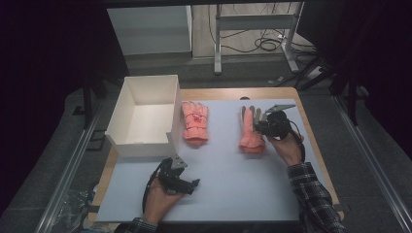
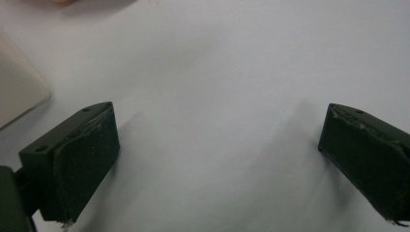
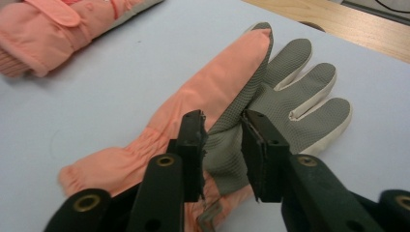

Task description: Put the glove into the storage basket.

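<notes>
Gloves are the work in hand: the right-hand glove (image 1: 250,131) lies on the pale surface (image 1: 233,179) toward its right side, cuff toward the person and fingers pointing away, resting partly on its edge so that the salmon-pink back and the grey textured palm both show. In the right gripper view this glove (image 3: 232,96) reaches away from the camera, its grey fingers spread at the far end. The right tool (image 1: 262,127) sits at the glove's right edge, held by the person's right hand (image 1: 287,148), and in its own view the right tool (image 3: 223,145) has its jaws drawn narrow around a raised fold of the grey palm fabric, which fills the gap between them, so it is pinching the glove. The second glove (image 1: 196,122) lies flat and well apart to the left, back upward, just beside the open white box (image 1: 127,143) that stands at the surface's left edge. The left tool (image 1: 187,185) rests low over the bare surface near the person, held in the left hand (image 1: 158,199); its own view shows the left tool (image 2: 217,159) with jaws spread wide and nothing between them.
</notes>
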Demonstrator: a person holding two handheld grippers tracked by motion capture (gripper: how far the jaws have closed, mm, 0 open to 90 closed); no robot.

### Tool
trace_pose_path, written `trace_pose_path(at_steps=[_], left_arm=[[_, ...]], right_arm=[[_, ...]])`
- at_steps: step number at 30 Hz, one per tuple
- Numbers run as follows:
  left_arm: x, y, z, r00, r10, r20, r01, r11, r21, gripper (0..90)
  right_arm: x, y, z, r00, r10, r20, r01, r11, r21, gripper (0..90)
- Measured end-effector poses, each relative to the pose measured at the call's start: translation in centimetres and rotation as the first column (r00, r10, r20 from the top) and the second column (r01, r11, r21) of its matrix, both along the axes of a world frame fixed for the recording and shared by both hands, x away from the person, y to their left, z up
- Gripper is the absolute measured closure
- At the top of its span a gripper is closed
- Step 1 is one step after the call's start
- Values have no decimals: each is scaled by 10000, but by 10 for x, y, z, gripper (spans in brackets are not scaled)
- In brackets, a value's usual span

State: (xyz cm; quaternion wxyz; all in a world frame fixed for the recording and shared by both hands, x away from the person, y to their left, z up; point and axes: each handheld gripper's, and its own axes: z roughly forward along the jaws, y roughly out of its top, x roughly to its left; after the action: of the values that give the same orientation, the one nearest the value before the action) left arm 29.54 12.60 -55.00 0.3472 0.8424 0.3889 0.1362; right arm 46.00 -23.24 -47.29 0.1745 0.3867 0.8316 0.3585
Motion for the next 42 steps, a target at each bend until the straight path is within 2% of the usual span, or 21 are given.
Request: trace_pose_path(at_steps=[4, 6, 8, 15, 26, 39, 42], left_arm=[[0, 0, 0, 10000, 4, 2, -4, 10000, -4, 9], [0, 0, 0, 10000, 1, 6, -1, 10000, -4, 9], [0, 0, 0, 10000, 6, 8, -6, 10000, -5, 9], [0, 0, 0, 10000, 6, 10, -6, 10000, -6, 9], [0, 0, 0, 10000, 6, 11, -6, 10000, -2, 9], [0, 0, 0, 10000, 25, 12, -25, 10000, -25, 9], [0, 0, 0, 10000, 26, 11, -25, 10000, -23, 10]], right_arm=[[9, 1, -10, 9996, -209, -195, 208, 9998, -68, 630], [11, 1, -15, 9991, -283, -322, 277, 9994, -192, 626], [12, 0, -20, 9985, -342, -430, 339, 9994, -81, 637], [9, -2, -27, 9963, -754, -419, 758, 9971, 63, 864], [-1, -1, -15, 9969, -780, -103, 784, 9958, 481, 895], [-22, 4, 1, 9978, -622, -220, 644, 9907, 1200, 896], [-33, 8, 6, 9984, -489, -286, 527, 9869, 1524, 896]])
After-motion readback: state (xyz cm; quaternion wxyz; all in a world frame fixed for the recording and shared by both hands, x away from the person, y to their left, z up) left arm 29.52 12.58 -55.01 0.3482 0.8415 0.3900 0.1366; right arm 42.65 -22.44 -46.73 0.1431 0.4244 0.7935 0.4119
